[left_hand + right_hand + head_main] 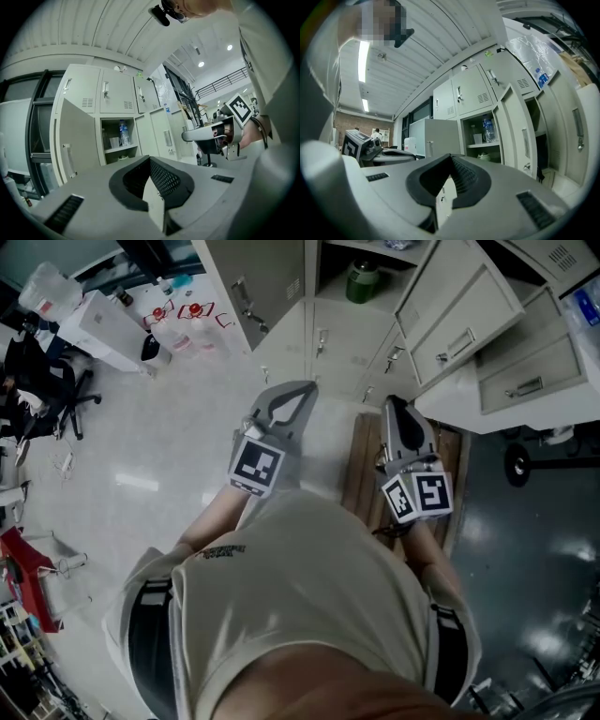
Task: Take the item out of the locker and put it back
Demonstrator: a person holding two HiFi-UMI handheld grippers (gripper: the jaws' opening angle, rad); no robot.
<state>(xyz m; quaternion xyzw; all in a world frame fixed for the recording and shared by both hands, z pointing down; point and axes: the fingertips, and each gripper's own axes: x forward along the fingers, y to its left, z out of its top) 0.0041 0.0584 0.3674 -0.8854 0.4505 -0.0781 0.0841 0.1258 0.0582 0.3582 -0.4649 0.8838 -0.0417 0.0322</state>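
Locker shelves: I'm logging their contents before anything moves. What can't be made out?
- Jar: right gripper view, base hidden behind the fingers.
- Bottle label: left gripper view, too small to read.
- Upper shelf: head view, cut off by the top edge.

The person wears a pale cream T-shirt [309,587] with short sleeves and small dark print [221,550] near one shoulder. Black straps [150,638] run down both sides. The left gripper [302,390] and right gripper [395,403] are grey. Each has a cube [256,466] with black-and-white squares. The jaws have black pads [164,180] with tiny dots.
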